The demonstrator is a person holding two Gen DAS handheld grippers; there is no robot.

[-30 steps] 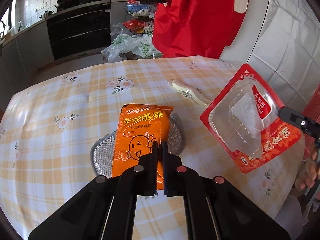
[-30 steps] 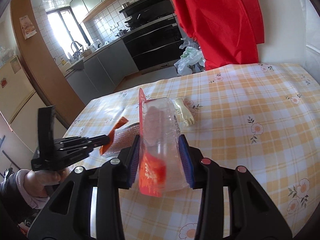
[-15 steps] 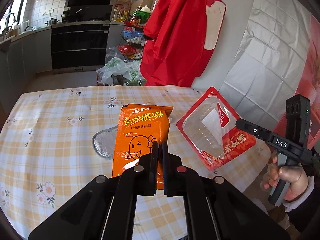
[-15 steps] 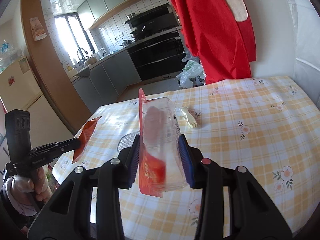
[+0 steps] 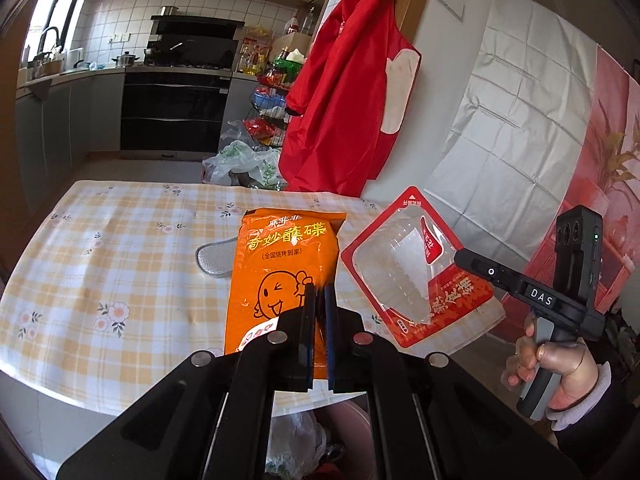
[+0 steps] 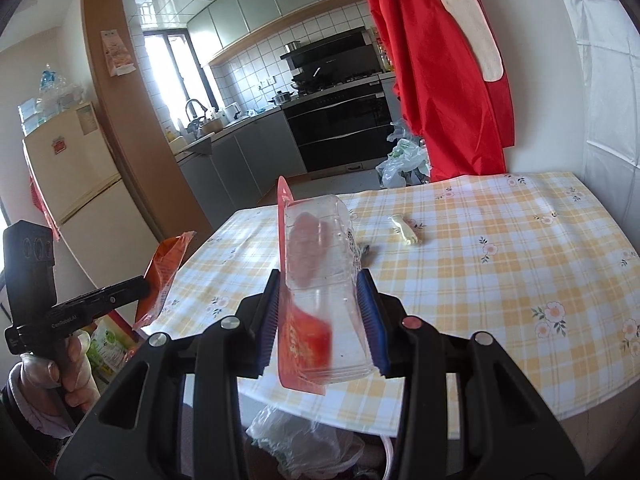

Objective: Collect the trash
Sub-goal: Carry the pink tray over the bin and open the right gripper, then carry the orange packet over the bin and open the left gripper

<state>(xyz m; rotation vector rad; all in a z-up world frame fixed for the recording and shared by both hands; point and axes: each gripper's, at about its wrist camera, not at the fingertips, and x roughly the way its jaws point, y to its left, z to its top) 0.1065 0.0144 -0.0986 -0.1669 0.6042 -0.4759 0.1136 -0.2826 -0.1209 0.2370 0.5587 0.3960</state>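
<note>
Bin (image 5: pixel 344 412) with a plastic liner sits right below my fingers. Left gripper (image 5: pixel 318 300) pinches orange sauce packet (image 5: pixel 280 272); right gripper (image 6: pixel 322 308) clamps clear blister pack (image 6: pixel 320 272). Both packs stand upright, over the table (image 6: pixel 500 280) edge.

Worktop (image 6: pixel 520 280) under yellow-and-white checked cloth with small flower print, silver mesh pad (image 5: pixel 214 258) lying flat near cloth centre, pale cream glove-like piece (image 6: pixel 405 230) lying apart toward far side, remaining cloth bare.
</note>
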